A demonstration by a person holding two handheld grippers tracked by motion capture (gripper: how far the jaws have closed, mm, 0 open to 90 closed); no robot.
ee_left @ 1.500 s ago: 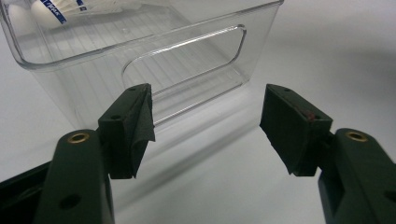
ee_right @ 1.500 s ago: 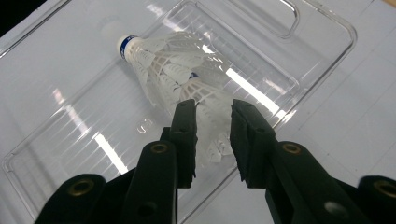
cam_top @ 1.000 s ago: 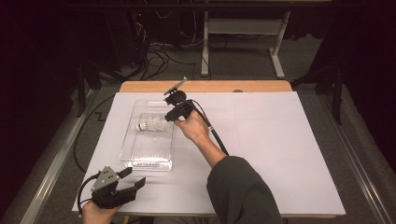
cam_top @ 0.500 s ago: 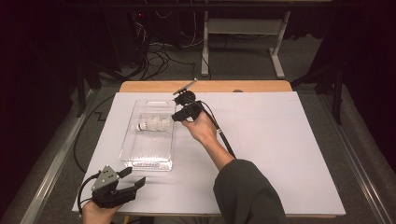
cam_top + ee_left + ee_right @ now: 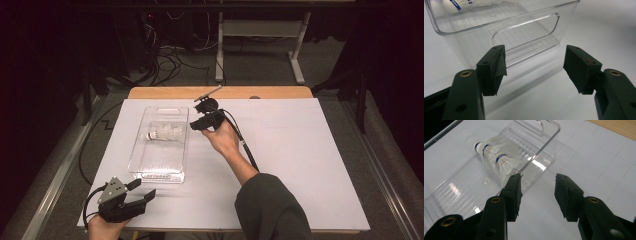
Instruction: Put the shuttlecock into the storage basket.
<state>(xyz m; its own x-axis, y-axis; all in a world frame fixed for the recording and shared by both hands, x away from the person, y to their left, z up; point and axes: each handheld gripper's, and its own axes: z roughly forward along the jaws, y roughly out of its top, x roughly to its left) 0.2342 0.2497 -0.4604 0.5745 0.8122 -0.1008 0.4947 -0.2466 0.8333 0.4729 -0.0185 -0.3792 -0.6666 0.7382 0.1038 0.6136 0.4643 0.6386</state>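
A clear plastic tray lies on the white table sheet and holds a cluster of white shuttlecocks with blue bands. My right gripper hovers just off the tray's right rim, pointing toward it. In the right gripper view the right gripper is open. Its jaws have just been opening, and only bare sheet lies between them. The shuttlecocks lie beyond its left jaw, inside the tray. My left gripper sits at the front left, open and empty, facing the tray's handle end.
The white sheet covers most of the wooden table, with a strip of bare wood at the back. Behind the table stand a metal table frame and cables on the floor. A rail runs along the left side.
My right hand has drifted a little to the right, away from the tray's rim. The left gripper and the tray have stayed put.
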